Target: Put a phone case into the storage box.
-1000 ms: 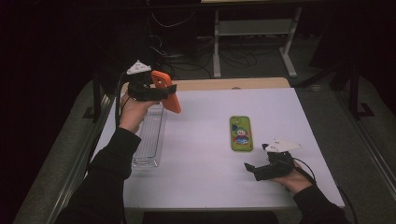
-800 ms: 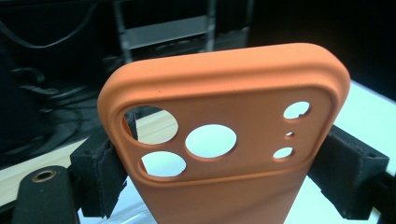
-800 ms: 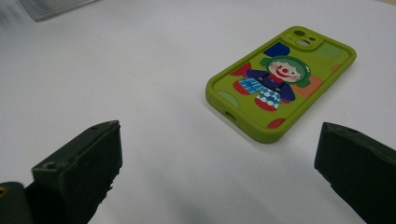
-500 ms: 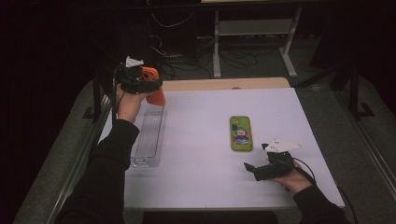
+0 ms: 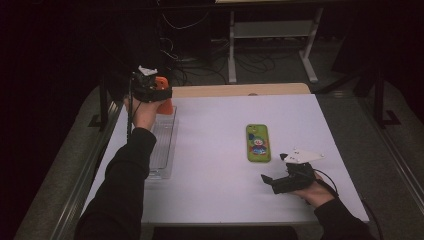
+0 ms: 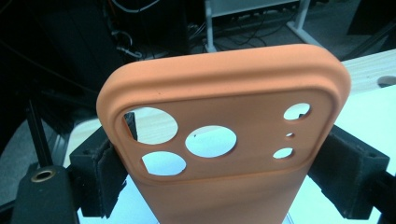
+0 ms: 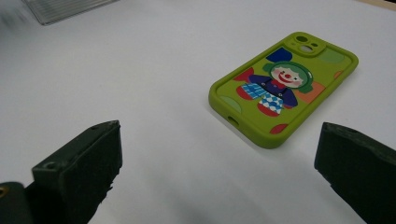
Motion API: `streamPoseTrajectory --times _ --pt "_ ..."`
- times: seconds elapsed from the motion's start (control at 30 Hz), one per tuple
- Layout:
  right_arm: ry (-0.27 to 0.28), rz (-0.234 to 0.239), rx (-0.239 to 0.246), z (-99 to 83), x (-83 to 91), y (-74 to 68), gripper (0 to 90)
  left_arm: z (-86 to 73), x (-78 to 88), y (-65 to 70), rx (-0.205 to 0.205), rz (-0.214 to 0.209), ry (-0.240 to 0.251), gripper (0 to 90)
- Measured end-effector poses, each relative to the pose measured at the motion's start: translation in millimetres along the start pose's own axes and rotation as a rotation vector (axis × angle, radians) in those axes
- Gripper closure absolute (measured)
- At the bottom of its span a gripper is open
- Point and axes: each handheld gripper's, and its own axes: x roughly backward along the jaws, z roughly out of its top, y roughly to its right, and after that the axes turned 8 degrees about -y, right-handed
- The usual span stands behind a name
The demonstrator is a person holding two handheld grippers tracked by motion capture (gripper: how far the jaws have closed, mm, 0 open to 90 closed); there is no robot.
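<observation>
**Orange case over the tray, green case waiting**

High view: your left gripper (image 5: 159, 95) holds the orange phone case (image 5: 165, 102) above the clear tray's (image 5: 162, 150) far end, ready for lowering.

Left gripper view: the fingers (image 6: 100, 172) clamp its edges, keeping it upright.

Right gripper view: your fingers (image 7: 79, 172) stand released, aimed at the green case (image 7: 282, 88) lying flat on the surface (image 7: 140, 84).

1. The counter (image 5: 215, 200) has a white top, with a strip of bare wood along its far edge.
2. A green phone case (image 5: 258, 143) with a clown picture lies flat on the counter, right of its middle.
3. A clear plastic tray (image 5: 162, 150) lies well left of the green phone case, lengthwise along the counter's left edge.
</observation>
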Motion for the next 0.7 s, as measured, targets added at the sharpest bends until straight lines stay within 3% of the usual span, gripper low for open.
streamPoseTrajectory --times 0.17,0.27,0.7 --pt "-0.005 0.005 -0.004 -0.1 1.0 -0.2 0.2 -7.5 -10.1 -0.3 0.001 0.01 -0.035 13.8" --pt "0.002 0.001 0.005 -0.2 0.5 0.3 0.2 -11.9 -15.1 -0.8 0.027 0.017 -0.02 13.8" --pt "0.0 0.002 0.008 -0.2 0.6 0.5 0.2 -26.1 -27.9 -0.8 0.039 0.011 -0.055 13.6"
